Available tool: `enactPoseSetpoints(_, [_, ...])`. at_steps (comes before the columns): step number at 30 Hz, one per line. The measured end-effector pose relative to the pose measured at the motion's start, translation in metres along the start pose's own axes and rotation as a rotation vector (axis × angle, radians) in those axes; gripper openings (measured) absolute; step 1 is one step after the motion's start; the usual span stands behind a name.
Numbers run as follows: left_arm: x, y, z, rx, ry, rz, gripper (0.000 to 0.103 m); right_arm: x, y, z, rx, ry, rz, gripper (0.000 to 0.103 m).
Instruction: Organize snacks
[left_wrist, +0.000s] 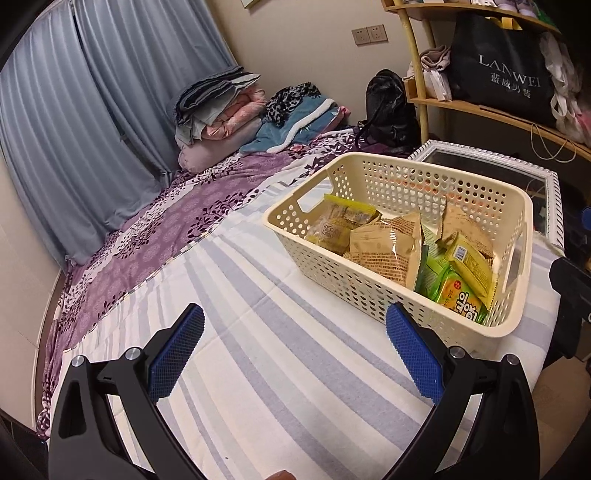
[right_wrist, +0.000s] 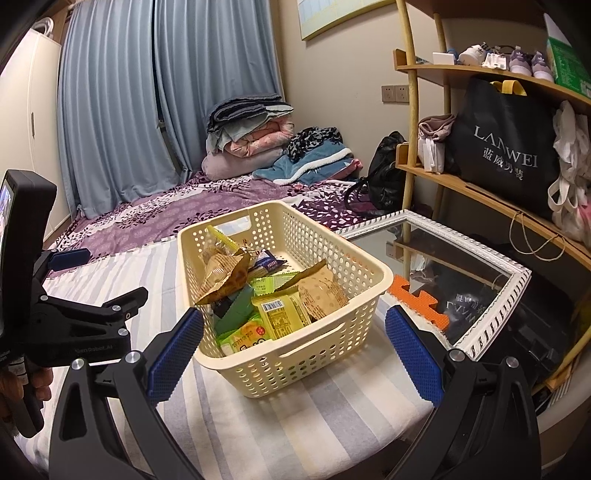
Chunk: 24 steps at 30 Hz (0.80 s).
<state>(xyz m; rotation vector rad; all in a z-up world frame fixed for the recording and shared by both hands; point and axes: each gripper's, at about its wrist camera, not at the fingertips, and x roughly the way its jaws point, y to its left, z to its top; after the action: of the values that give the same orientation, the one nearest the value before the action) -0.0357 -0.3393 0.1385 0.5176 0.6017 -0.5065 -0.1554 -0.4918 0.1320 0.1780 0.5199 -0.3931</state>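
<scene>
A cream perforated basket (left_wrist: 369, 291) stands on the striped cloth and holds several snack packets: brown paper-look packs (left_wrist: 384, 247), yellow packs (left_wrist: 471, 264) and a green pack (left_wrist: 458, 299). The basket also shows in the right wrist view (right_wrist: 295, 365), with the snacks (right_wrist: 273, 317) piled inside. My left gripper (left_wrist: 295, 347) is open and empty, above the cloth just left of the basket's near corner. My right gripper (right_wrist: 295, 343) is open and empty, its fingers astride the basket's near end. The left gripper's body (right_wrist: 74, 317) shows at the left of the right wrist view.
A striped cloth (left_wrist: 258, 369) covers the surface by a purple floral bedspread (left_wrist: 166, 229). A white-framed mirror (right_wrist: 461, 280) lies right of the basket with an orange foam piece (right_wrist: 417, 299). Folded blankets (right_wrist: 251, 140), a black bag (right_wrist: 384, 177) and a wooden shelf (right_wrist: 480, 192) stand behind.
</scene>
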Motion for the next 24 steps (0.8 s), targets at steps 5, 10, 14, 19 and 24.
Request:
enactPoseSetpoints(5, [0.004,-0.003,-0.001,0.008,0.016,-0.023,0.1,0.003,-0.003,-0.001,0.008,0.007,-0.003,0.098])
enactPoseSetpoints(10, [0.005,-0.01,-0.002,0.034,0.018,-0.037,0.1,0.005,-0.004,-0.003,0.011,0.015,-0.002,0.098])
enactPoseSetpoints(14, [0.006,-0.013,-0.001,0.037,0.022,-0.048,0.1,0.007,-0.004,-0.004,0.012,0.021,0.0,0.098])
enactPoseSetpoints(19, [0.008,-0.014,0.0,0.031,0.027,-0.07,0.1,0.008,-0.005,-0.005,0.014,0.023,0.001,0.098])
enactPoseSetpoints(24, [0.008,-0.015,-0.001,0.039,0.015,-0.079,0.1,0.009,-0.006,-0.006,0.016,0.027,0.002,0.098])
